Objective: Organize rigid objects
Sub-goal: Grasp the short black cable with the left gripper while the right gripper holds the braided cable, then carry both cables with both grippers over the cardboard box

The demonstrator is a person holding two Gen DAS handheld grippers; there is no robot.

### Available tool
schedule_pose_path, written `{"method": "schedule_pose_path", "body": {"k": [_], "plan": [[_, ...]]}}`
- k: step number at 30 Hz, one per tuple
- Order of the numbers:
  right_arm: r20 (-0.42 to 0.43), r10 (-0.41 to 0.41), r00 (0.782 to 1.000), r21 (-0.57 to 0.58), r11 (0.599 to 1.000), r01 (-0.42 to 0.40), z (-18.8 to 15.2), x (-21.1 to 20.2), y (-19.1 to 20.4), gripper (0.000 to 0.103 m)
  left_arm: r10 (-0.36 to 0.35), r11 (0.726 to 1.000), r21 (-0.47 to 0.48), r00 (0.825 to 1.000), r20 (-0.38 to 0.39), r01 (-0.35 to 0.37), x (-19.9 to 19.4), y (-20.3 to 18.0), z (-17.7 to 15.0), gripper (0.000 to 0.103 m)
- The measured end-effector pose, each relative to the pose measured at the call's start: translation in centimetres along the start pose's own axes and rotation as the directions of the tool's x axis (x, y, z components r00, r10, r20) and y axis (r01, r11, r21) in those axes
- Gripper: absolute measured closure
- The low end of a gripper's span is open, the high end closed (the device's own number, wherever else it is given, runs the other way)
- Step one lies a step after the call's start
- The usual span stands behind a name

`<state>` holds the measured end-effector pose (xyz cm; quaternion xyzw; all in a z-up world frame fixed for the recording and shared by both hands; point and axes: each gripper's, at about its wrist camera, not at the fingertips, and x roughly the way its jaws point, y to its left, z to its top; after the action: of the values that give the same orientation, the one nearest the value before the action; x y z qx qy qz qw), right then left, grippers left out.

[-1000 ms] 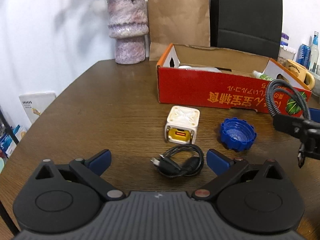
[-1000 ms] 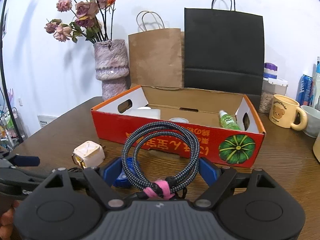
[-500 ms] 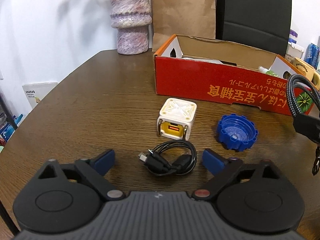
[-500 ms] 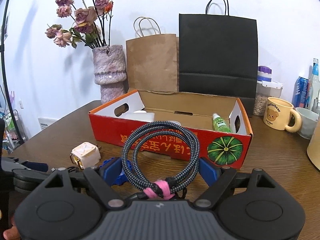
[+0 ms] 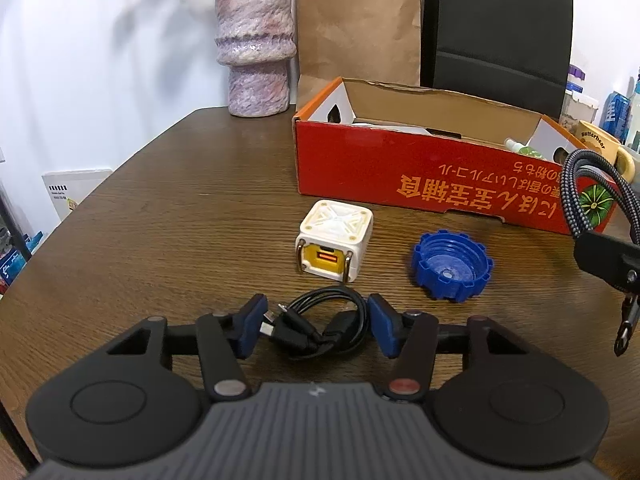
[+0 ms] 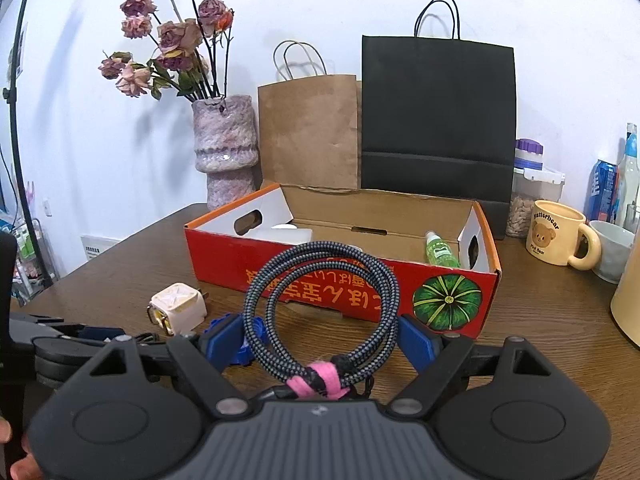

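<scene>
A small coiled black cable (image 5: pixel 320 328) lies on the brown table between the blue pads of my left gripper (image 5: pixel 316 328). The jaws are closing, and both pads touch the coil's sides. Just beyond it stand a white charger cube (image 5: pixel 334 246) and a blue ribbed cap (image 5: pixel 452 264). My right gripper (image 6: pixel 320 340) is shut on a braided grey cable coil (image 6: pixel 320 304) tied with a pink strap, held above the table in front of the red cardboard box (image 6: pixel 320 276). The box holds a green bottle (image 6: pixel 440 250) and white items.
A pink stone vase (image 6: pixel 224 148) with dried roses, a brown paper bag (image 6: pixel 308 132) and a black bag (image 6: pixel 436 116) stand behind the box. A yellow mug (image 6: pixel 556 236), a jar and bottles crowd the right. The table's curved edge (image 5: pixel 100 184) runs along the left.
My left gripper's jaws have drawn in from wide apart to the sides of the black cable. The right gripper still holds the braided cable in much the same place.
</scene>
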<state>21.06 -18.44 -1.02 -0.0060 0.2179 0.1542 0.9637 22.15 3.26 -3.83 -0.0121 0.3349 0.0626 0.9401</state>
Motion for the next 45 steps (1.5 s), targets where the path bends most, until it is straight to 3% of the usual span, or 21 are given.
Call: {"method": "schedule_pose_path", "body": {"k": [26,45], "plan": [[0.038,-0.004,0.999,0.009,1.0,0.004,0.0,-1.8,-0.7,0.02,-0.01,1.0,0.006,0.995,0.102,0.01,-3.4,-0.8,-0.3,0.049],[0.094,-0.033,0.995,0.037,0.999,0.03,2.1,-2.5,-1.9,0.02,-0.05,0.999,0.007,0.98,0.192,0.049,-4.9,-2.6,3.0,0.049]]}}
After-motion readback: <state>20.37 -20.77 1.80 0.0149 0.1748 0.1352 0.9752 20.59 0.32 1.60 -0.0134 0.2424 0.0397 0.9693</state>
